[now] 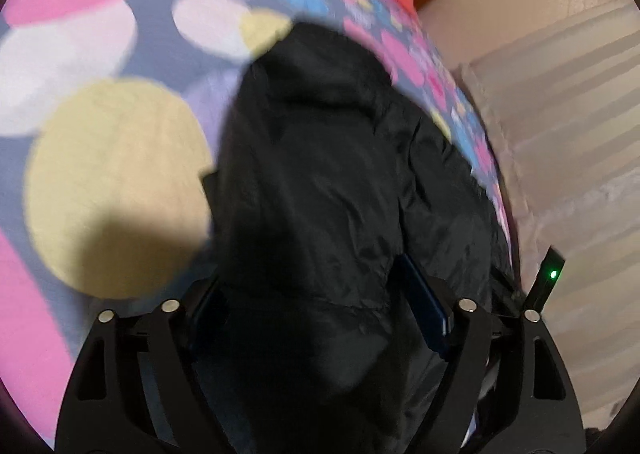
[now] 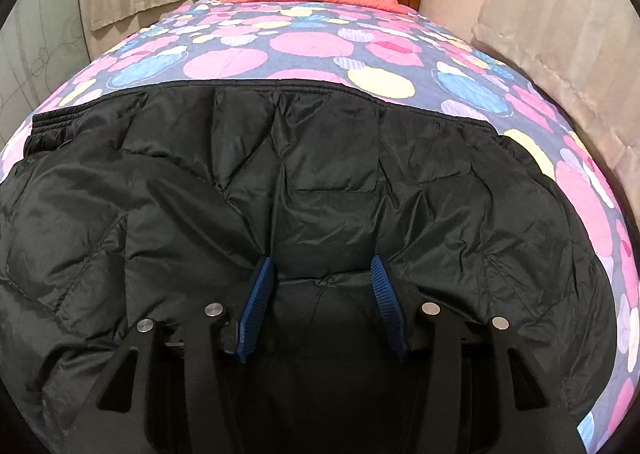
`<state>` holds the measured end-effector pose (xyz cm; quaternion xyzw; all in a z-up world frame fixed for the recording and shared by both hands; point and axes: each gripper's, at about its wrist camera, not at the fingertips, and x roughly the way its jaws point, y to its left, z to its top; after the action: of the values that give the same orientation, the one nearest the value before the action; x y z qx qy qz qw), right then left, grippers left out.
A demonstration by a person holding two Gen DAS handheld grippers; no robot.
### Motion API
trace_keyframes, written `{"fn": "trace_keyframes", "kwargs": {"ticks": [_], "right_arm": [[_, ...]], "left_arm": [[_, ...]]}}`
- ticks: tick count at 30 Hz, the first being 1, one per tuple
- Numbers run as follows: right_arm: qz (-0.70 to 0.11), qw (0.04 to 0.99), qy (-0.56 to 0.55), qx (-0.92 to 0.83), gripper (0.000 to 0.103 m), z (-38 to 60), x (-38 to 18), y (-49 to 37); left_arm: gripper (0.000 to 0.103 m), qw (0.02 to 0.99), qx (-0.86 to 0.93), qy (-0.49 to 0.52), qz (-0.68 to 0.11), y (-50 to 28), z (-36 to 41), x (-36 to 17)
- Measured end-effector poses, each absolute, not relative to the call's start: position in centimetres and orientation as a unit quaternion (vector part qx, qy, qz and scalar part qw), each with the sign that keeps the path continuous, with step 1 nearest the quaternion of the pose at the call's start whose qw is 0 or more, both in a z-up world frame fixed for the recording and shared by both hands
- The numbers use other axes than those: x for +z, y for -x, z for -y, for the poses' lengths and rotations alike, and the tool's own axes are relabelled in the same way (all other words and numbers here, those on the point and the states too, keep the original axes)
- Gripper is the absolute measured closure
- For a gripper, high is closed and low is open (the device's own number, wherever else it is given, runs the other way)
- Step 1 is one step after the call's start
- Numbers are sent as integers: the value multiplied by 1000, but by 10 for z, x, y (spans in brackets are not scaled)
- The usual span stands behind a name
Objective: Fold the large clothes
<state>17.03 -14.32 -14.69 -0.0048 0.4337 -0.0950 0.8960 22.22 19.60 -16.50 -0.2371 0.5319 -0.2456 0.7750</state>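
Two grippers point down at the black jacket [image 2: 304, 182] spread sideways across the bed [image 2: 304, 50]: the right gripper [image 2: 322, 282] pinches a puffy fold at the near edge, and the left gripper [image 1: 320, 318] stands wide open over the cloth.

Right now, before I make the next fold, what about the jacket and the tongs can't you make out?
- Black jacket, right wrist view: near edge cut off by the frame and the right tongs; grip unclear.
- Left wrist view: motion blur hides the jacket's seams.
- Left tongs: left pad lost in shadow against dark fabric.
- Bedspread under the jacket: hidden.
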Motion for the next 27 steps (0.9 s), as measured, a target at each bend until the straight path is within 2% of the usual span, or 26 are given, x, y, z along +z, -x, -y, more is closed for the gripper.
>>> {"fn": "trace_keyframes", "kwargs": {"ticks": [2, 6, 7, 9, 12, 14, 17, 22, 27], "right_arm": [[-431, 897, 4, -95, 52, 144, -148, -170], [-426, 900, 3, -95, 52, 143, -149, -168], [-425, 900, 3, -95, 52, 142, -149, -168], [-425, 900, 3, -96, 52, 142, -149, -168], [-425, 900, 5, -97, 52, 142, -149, -167], [-425, 900, 6, -97, 52, 142, -149, -168], [-425, 900, 4, -97, 52, 142, -149, -168], [-426, 900, 1, -96, 52, 142, -149, -169], [-425, 900, -3, -92, 52, 143, -148, -169]], "left_arm": [[15, 776, -254, 230, -529, -224, -192, -166], [17, 771, -263, 223, -535, -226, -183, -167], [24, 768, -266, 224, -537, -226, -181, -168], [29, 762, -264, 238, -542, -227, -178, -171], [44, 757, -266, 249, -543, -227, -177, -172], [62, 754, -272, 251, -542, -225, -175, -170], [75, 766, -268, 236, -534, -219, -170, -156], [82, 788, -267, 225, -508, -205, -161, -121], [83, 810, -277, 185, -483, -188, -131, -75]]}}
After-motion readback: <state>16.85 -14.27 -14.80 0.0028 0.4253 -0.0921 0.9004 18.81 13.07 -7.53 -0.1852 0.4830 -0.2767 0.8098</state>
